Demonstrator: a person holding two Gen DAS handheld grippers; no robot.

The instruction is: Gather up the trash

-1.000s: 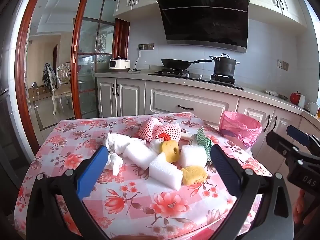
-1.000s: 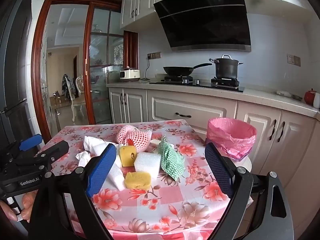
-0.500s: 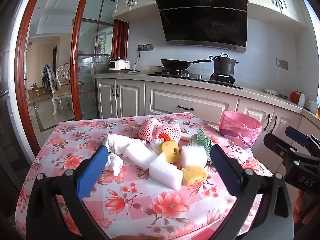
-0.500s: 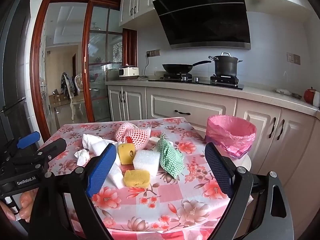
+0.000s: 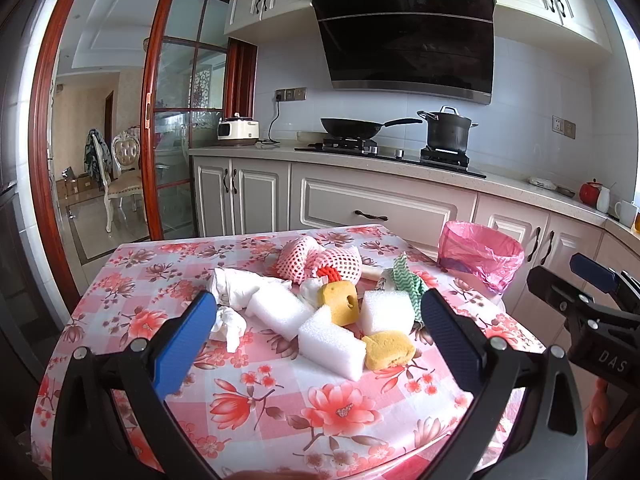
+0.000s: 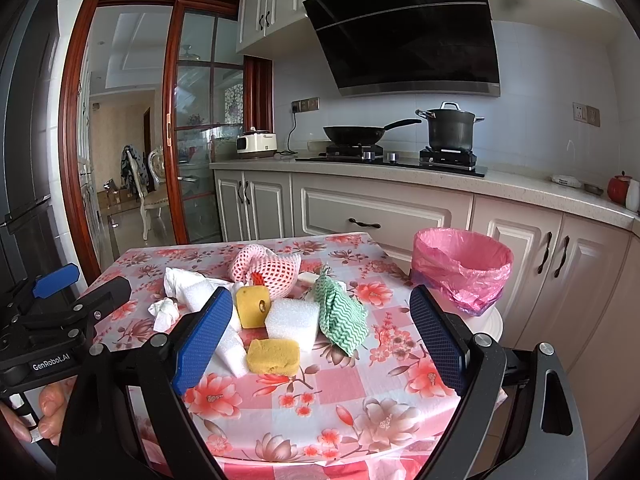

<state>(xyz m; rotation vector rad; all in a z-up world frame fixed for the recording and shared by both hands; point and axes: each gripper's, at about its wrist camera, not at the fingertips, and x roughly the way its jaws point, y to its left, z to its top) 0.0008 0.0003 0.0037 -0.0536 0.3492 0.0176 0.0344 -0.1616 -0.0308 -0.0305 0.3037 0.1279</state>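
Note:
A pile of trash lies mid-table: white foam blocks [image 5: 330, 342], yellow sponges [image 5: 388, 354], crumpled tissues [image 5: 230, 322], a pink foam net [image 5: 320, 258] and a green zigzag cloth [image 5: 406, 282]. The same pile shows in the right wrist view: the foam block [image 6: 294, 320], sponge [image 6: 274, 356], cloth [image 6: 344, 316] and net [image 6: 264, 266]. A bin with a pink bag [image 5: 480, 252] [image 6: 462, 266] stands off the table's right edge. My left gripper [image 5: 320, 338] is open and empty, short of the pile. My right gripper [image 6: 320, 334] is open and empty, to the right of the left one.
The floral tablecloth [image 5: 280, 404] covers the table. Behind it runs a counter with a wok [image 5: 352, 128], a pot [image 5: 446, 130] and a rice cooker [image 5: 238, 130]. A glass sliding door [image 5: 180, 140] is at the left.
Both grippers have drifted slightly; the right one has edged a little forward and up. The trash has not moved and both grippers stay open.

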